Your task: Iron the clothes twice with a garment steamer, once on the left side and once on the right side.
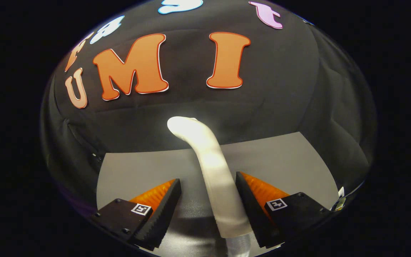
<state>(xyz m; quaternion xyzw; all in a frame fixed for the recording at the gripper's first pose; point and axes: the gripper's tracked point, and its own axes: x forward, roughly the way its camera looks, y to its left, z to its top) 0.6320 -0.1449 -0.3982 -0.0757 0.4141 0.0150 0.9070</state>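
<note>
so the gripper (208,200) has the steamer (212,167) standing between its fingers: the white handle runs up from a ribbed hose at the bottom and bends over at the top toward the black cloth wall. the right finger lies against the handle, but a dark gap shows between the handle and the left finger, so the jaws look parted and i can't call this a firm grasp. beyond the fingers lies a grey tabletop (284,160), and no garment is in sight on it or against the wall. judging from that, neither the left pass nor the right pass looks under way; the steamer is at most being taken up or set back, and which one i can't tell.
</note>
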